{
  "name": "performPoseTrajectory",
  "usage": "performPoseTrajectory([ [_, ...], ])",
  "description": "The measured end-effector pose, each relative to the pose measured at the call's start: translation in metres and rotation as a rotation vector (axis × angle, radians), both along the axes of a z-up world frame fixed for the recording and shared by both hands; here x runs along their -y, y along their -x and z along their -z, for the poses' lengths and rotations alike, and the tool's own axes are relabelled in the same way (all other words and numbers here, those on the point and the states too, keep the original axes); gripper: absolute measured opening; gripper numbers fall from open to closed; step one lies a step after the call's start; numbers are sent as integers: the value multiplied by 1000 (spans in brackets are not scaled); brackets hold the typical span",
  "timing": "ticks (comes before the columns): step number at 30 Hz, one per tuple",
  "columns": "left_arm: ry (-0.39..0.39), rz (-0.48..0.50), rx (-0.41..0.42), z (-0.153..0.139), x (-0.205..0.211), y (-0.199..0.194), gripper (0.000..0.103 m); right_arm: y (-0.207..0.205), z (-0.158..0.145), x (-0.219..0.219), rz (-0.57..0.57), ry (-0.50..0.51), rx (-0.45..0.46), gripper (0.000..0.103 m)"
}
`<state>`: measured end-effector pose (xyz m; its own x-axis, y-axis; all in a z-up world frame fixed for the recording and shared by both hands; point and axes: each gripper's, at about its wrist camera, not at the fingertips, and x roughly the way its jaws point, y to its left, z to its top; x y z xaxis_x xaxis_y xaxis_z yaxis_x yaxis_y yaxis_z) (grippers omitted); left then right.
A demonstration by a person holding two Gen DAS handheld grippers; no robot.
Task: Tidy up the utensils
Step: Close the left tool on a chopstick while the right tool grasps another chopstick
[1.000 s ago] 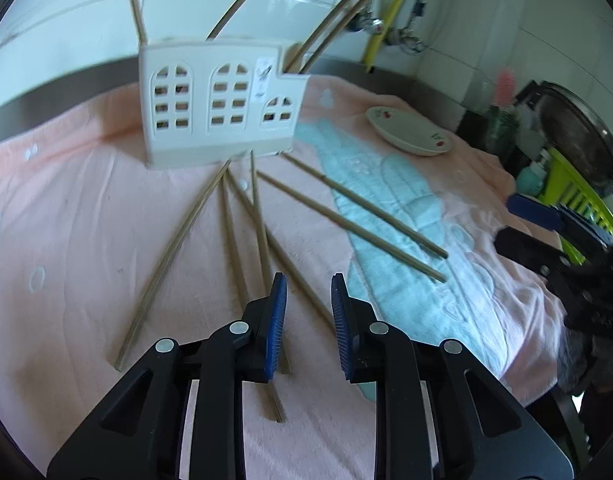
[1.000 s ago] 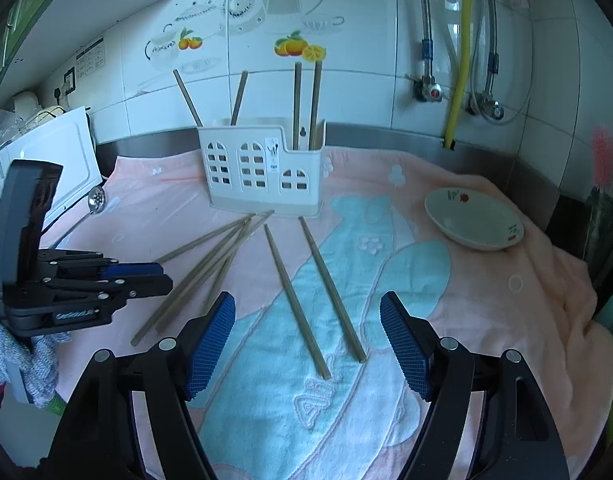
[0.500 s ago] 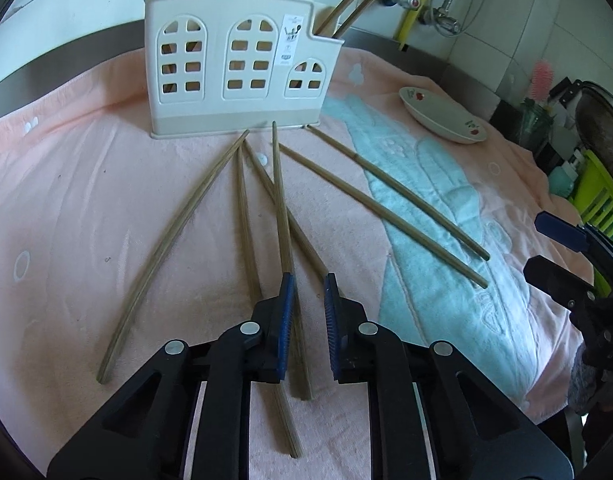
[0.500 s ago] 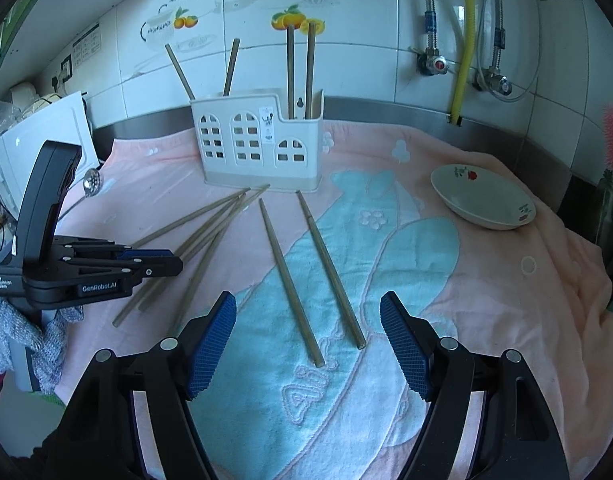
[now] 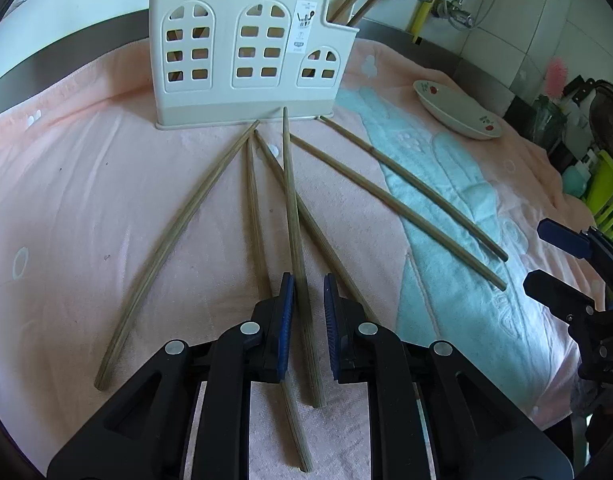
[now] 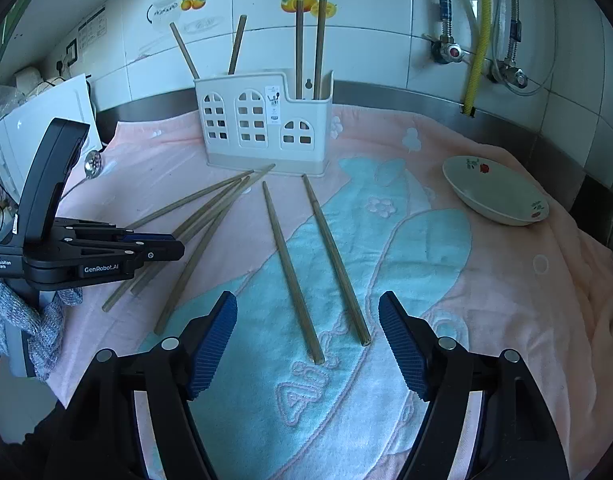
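Note:
A white utensil holder (image 5: 246,60) (image 6: 262,128) stands at the back of the pink cloth with several chopsticks upright in it. Several more wooden chopsticks fan out in front of it. My left gripper (image 5: 308,280) (image 6: 154,246) is low over that fan. Its jaws are narrow around one chopstick (image 5: 292,208), but the pads do not press it. My right gripper (image 6: 308,300) (image 5: 554,256) hovers wide over the near ends of two chopsticks (image 6: 290,272) on the blue patch. Its jaws are closing and touch neither.
A white floral bowl (image 6: 494,196) (image 5: 458,112) sits at the right on the cloth (image 6: 486,280). Taps and a yellow hose (image 6: 478,36) hang on the tiled wall behind. A white appliance (image 6: 38,120) stands at the left, and a green rack (image 5: 606,196) at the far right.
My left gripper came forward and down over the fanned chopsticks, and its jaws narrowed around one. My right gripper sank a little toward the pair on the blue patch.

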<state>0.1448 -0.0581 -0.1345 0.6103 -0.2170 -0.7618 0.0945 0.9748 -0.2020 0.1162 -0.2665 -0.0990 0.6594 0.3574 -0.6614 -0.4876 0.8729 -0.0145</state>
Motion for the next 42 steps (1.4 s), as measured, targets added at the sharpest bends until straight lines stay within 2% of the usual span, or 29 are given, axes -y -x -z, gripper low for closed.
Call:
performPoseTrajectory([
  [6, -32, -8, -5, 2, 5, -2, 12, -7, 5, -1, -15, 4, -21, 62],
  [8, -57, -10, -4, 2, 7, -3, 8, -10, 6, -2, -23, 4, -31, 57],
  [14, -72, 7, 13, -4, 9, 0, 5, -22, 16, -8, -41, 14, -83, 45],
  [26, -62, 37, 108, -42, -4, 20, 5, -39, 30, -18, -53, 56, -135, 23],
  [32, -32, 43, 152, -67, -16, 23, 5, -37, 35, -26, -68, 95, -126, 18],
  [42, -1, 46, 172, -84, -32, 22, 5, -40, 37, -31, -81, 118, -110, 14],
])
